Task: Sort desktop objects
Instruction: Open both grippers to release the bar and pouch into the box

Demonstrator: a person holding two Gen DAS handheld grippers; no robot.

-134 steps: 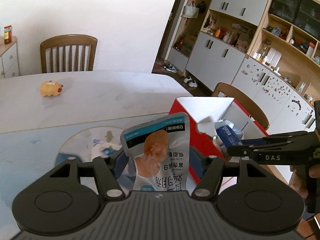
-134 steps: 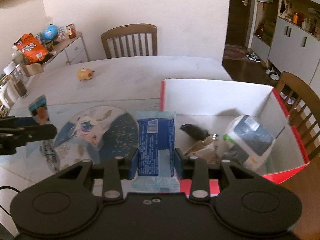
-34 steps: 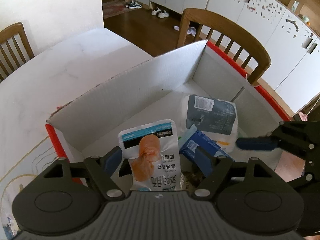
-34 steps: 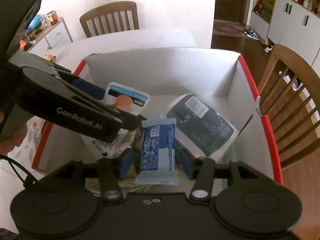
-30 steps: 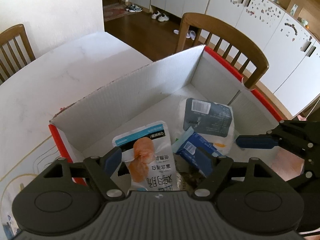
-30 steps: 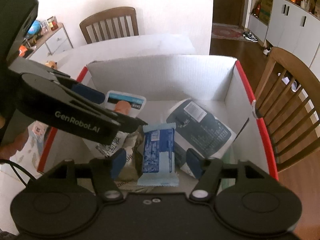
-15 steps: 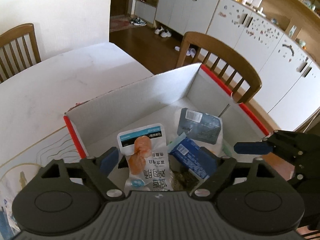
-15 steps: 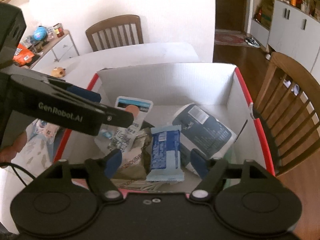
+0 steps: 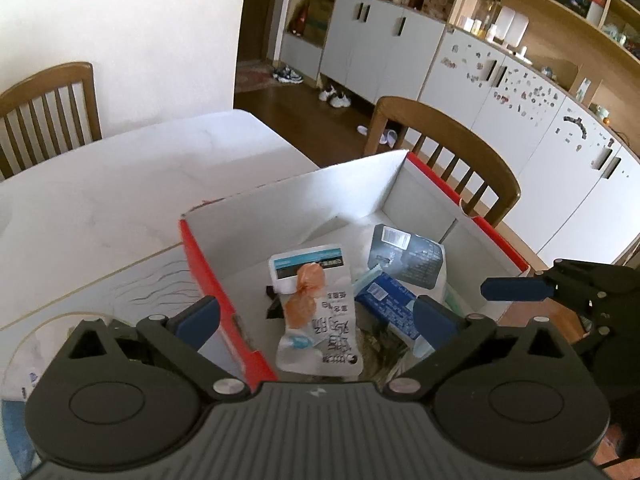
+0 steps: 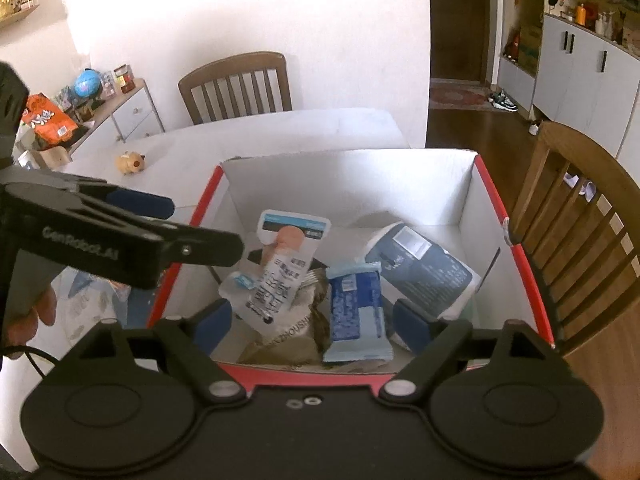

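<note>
Now both tongs stand wide and hold nothing: the left tongs (image 9: 316, 316) and the right tongs (image 10: 310, 320) have just been opening, and no pad presses on anything. Below and ahead of the left tongs lies the white chicken-snack pouch (image 9: 316, 304), loose on the floor of the red-rimmed cardboard box (image 9: 460, 196). Below the right tongs the blue wafer packet (image 10: 356, 312) lies flat beside that pouch, with the dark tissue pack (image 10: 420, 268) just beyond it to the right. So the drop-off step looks done for these 2 items.

Next, judging by the task, each hand should lift clear of the box walls and swing back toward the desk (image 10: 280, 128) for whatever is still loose there. The small orange plush toy (image 10: 130, 162), well off to the left of the right tongs, is a likely candidate; it calls for a long reach past the box.

Under the pouch and packet sits some brownish crumpled wrapper whose kind I cannot make out. The printed mat to the left of the left tongs is mostly cut off by the tool body, so any items on it are hidden.
</note>
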